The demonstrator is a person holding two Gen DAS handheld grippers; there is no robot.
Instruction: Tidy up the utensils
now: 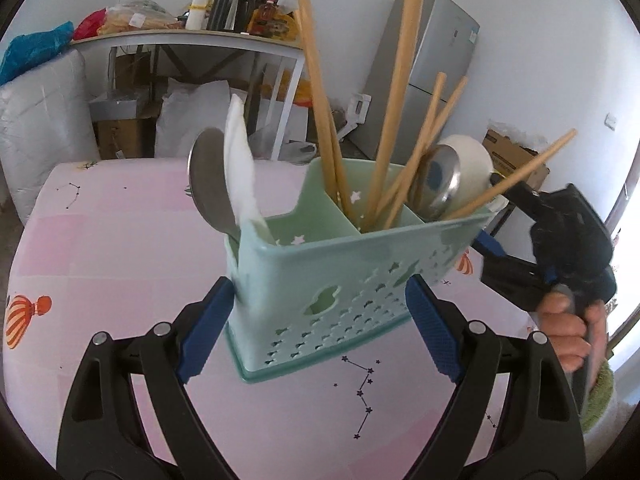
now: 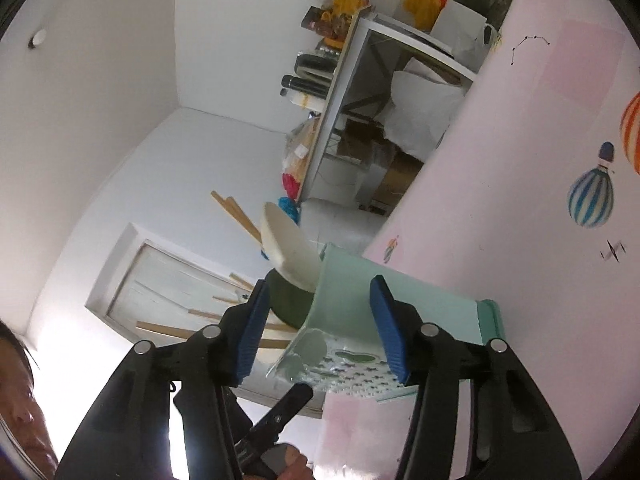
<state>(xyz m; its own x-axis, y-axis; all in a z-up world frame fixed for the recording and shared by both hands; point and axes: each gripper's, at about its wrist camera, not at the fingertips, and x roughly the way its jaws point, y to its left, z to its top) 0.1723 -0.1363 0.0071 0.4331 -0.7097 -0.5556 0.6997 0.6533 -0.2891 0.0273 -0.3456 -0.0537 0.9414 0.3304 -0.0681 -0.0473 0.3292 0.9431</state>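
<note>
Left gripper has its jaws spread wide around the near end of the green caddy: one blue pad is against or just beside the caddy's corner, the other stands beside its perforated long wall, and whether either truly presses I cannot tell. My guess is that it is there to steady the caddy while the other hand works.

Right gripper stands half apart with nothing between its pads; the caddy's end wall and rim lie just ahead of them. The camera is rolled well over, so the room appears tipped.

By size: the pink surface, printed with balloons and constellations, carries the caddy, which stands upright and a little skewed near its middle. Its three compartments sort the utensils: the wooden chopsticks lean in the middle one, a steel spoon and a white spoon stand in the left one, and a steel ladle with a white ladle in the right one. One chopstick slants out over the right rim toward the right gripper, probably the last piece dropped in.

Only the left wrist view shows the dividers and the person's hand on the right gripper's handle. Only the right wrist view shows the caddy's far end and the white ladle's back.
</note>
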